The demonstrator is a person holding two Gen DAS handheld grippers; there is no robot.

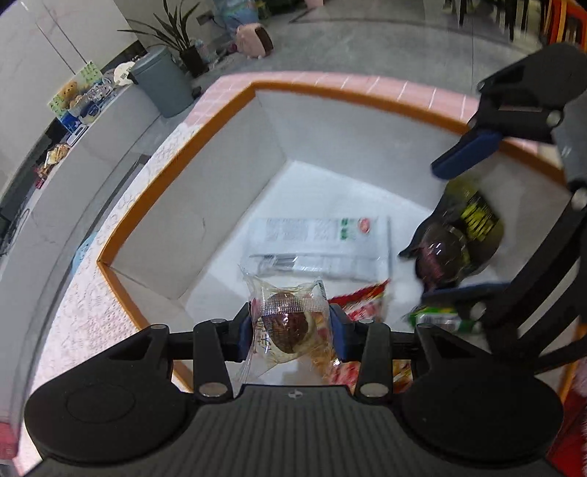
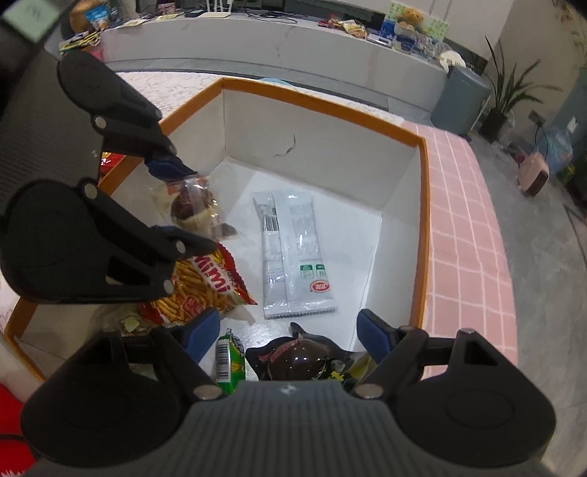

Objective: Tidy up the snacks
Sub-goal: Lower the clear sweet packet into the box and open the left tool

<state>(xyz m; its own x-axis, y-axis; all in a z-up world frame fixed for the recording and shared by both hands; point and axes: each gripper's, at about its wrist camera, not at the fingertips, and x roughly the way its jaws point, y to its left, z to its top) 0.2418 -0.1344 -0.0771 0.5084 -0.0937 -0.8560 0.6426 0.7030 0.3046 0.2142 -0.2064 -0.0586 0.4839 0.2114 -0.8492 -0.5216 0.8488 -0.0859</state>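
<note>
A: Left wrist view peers steeply down over its tongs into the box, close.
B: Right wrist view does likewise; both share the box floor and white packet.

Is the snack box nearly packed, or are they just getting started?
Partway. In the box already lie a silver packet, a red Mimi bag and a green packet. The left gripper holds a clear-wrapped pastry; the right gripper stands open over a black packet. Snacks remain on the counter.
</note>
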